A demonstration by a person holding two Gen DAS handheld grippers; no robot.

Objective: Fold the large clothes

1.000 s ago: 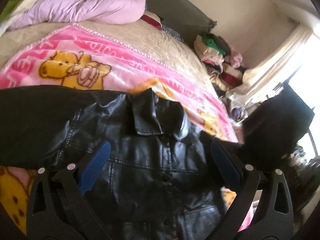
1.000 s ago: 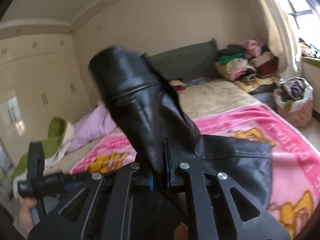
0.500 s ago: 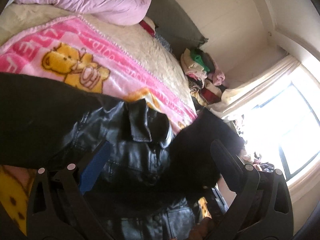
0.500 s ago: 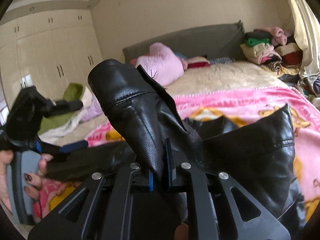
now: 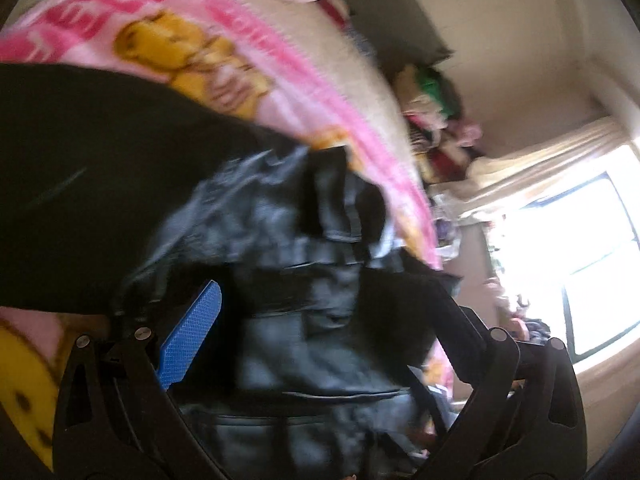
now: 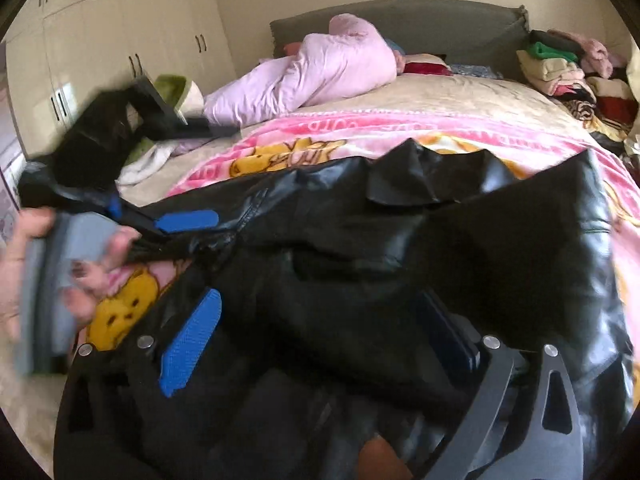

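Right gripper (image 6: 316,340) nearest in the right wrist view, jaws spread wide, blue pad (image 6: 190,344) on the left finger, darker pad on the right finger. Nothing pinched between them. Black leather jacket (image 6: 400,248) lies spread under and just past the fingers, covering the near part of the bed; a sleeve is folded across the front and the collar sits at the far edge of the jacket. It rests on the pink cartoon-bear blanket (image 6: 360,128).

Left of the jacket, the person's left hand (image 6: 60,264) grips the grey handle of the left gripper (image 6: 160,220); one blue pad shows, lying at the jacket's left sleeve. Contact with the sleeve can't be made out, heavy blur there.

Left wrist view is motion-blurred. Left gripper (image 5: 324,328) jaws set wide apart, blue pad (image 5: 192,340) on the left finger, right finger dark. Jacket (image 5: 280,240) fills the space beyond the fingers, nothing clamped. Blanket (image 5: 248,40) runs behind it.

Farther back in the right wrist view: lilac duvet (image 6: 312,76) bunched on the cream bedspread (image 6: 460,96), green and white cloth (image 6: 176,88) at the far left edge of the bed. Grey headboard (image 6: 440,20) behind. Stack of folded clothes (image 6: 560,68) at the far right by the headboard. Cream wardrobe doors (image 6: 120,40) on the far left wall. In the left wrist view a bright window (image 5: 560,260) with pale curtain at right.
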